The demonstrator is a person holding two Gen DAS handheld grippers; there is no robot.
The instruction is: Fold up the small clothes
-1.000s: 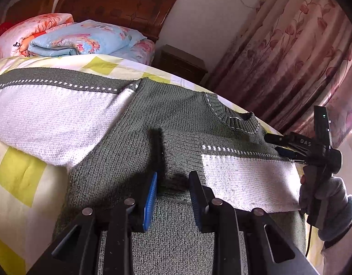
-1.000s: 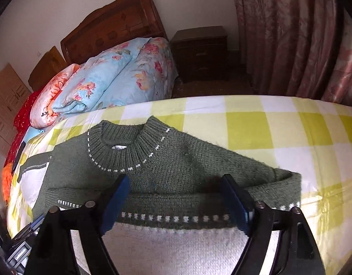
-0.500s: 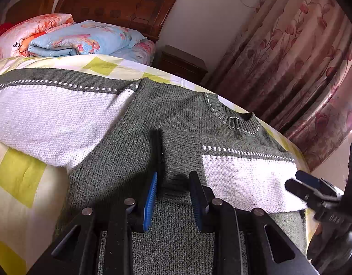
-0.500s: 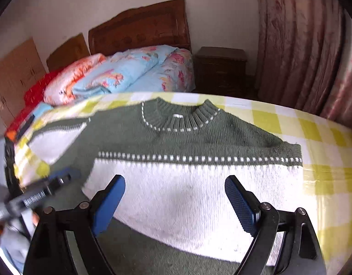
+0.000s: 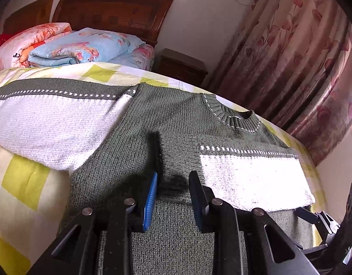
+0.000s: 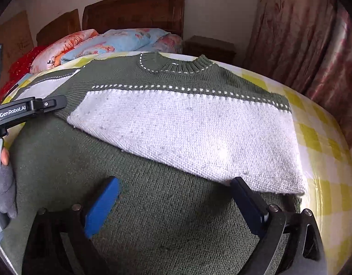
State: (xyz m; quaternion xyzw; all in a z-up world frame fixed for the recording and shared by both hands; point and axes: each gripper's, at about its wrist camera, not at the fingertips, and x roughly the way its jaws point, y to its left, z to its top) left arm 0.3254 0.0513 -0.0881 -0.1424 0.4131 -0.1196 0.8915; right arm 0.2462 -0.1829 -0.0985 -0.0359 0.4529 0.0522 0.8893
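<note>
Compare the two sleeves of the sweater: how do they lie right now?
The right sleeve is folded across the sweater's chest; the left sleeve lies spread out sideways on the checked bedsheet. The right sleeve covers green knit; the left sleeve rests on sheet. Both are white with a green dotted band.

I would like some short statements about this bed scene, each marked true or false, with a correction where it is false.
1. The sweater lies on a yellow and white checked bed cover. True.
2. Both sleeves are folded across the chest. False: only the folded sleeve is; the other sleeve lies spread out sideways.
3. The right gripper has its jaws wide open. True.
4. The collar is plain red. False: it is green with white stitches.
5. The curtain has a flower pattern. True.
</note>
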